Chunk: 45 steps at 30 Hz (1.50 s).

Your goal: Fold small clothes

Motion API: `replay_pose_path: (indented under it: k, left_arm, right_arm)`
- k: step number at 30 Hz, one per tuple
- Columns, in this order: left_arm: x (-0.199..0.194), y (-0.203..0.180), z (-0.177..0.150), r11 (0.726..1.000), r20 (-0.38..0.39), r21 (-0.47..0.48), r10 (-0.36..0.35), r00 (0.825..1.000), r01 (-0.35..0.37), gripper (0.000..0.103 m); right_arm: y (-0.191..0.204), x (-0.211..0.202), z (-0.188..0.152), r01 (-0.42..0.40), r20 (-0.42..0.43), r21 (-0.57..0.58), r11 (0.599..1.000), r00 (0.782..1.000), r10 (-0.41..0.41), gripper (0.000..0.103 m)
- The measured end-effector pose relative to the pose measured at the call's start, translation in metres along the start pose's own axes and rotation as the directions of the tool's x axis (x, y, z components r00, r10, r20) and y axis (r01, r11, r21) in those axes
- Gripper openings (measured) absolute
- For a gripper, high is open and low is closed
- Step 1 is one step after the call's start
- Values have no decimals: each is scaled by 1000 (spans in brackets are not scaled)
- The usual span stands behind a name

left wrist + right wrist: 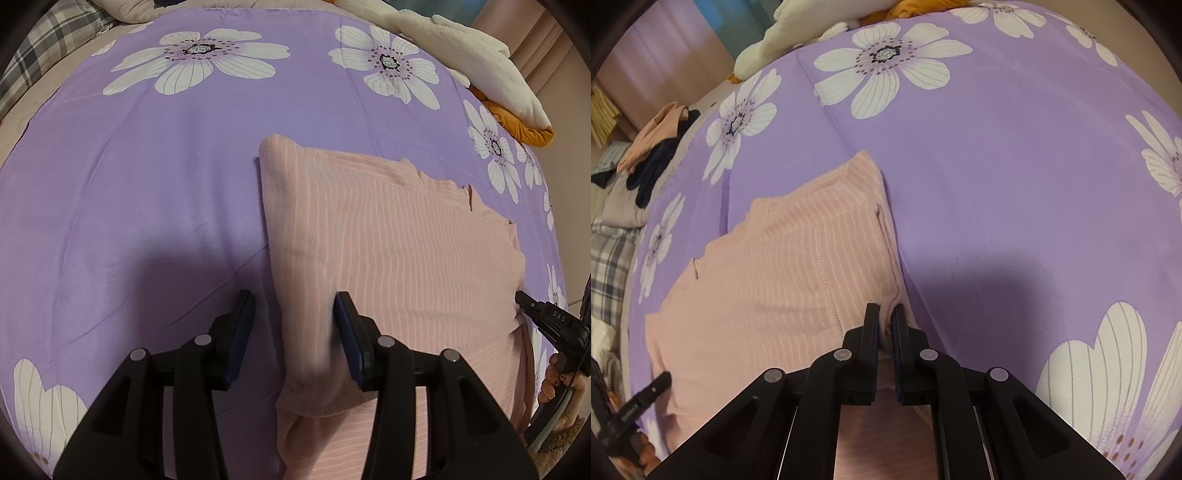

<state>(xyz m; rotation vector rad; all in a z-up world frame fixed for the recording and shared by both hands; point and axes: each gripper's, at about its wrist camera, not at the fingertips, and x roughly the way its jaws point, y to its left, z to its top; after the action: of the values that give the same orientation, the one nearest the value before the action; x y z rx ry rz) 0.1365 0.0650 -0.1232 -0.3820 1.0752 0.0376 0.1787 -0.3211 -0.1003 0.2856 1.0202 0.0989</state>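
Pink ribbed knit, with fine white stripes: the small garment [388,240] lies partly folded and flat on the bed's purple floral cover [147,184], its left edge already turned over into a doubled band. Judged soft, light and limp; it will sag and drag between two holds rather than keep a shape, and the knit should give the pads fair friction against the smoother cover.

Right gripper [885,325]: jaws pressed together, pinching a small pucker of the garment's right-hand edge near a seam. How many layers are caught cannot be confirmed from this angle.

Left gripper [293,328]: jaws spread, straddling the doubled left edge; the pads do not appear to press on it.

Recommended hold: both near corners on hems or seams, where the cloth is thickest, level with each other, so the fold line stays straight.

Other loose clothes [657,147] sit well apart at the bed's edge.
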Motion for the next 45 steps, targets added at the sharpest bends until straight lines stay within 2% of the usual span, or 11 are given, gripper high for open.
replay_pose_path:
  k: [17, 45]
  left_arm:
    - [-1, 0, -2, 1000, 13, -6, -8, 1000, 8, 47]
    - [-24, 7, -44, 999, 7, -26, -30, 1000, 31, 48]
  right_arm:
    - [5, 2, -2, 29, 16, -27, 999, 999, -29, 6]
    - [6, 2, -6, 35, 32, -34, 999, 999, -34, 6]
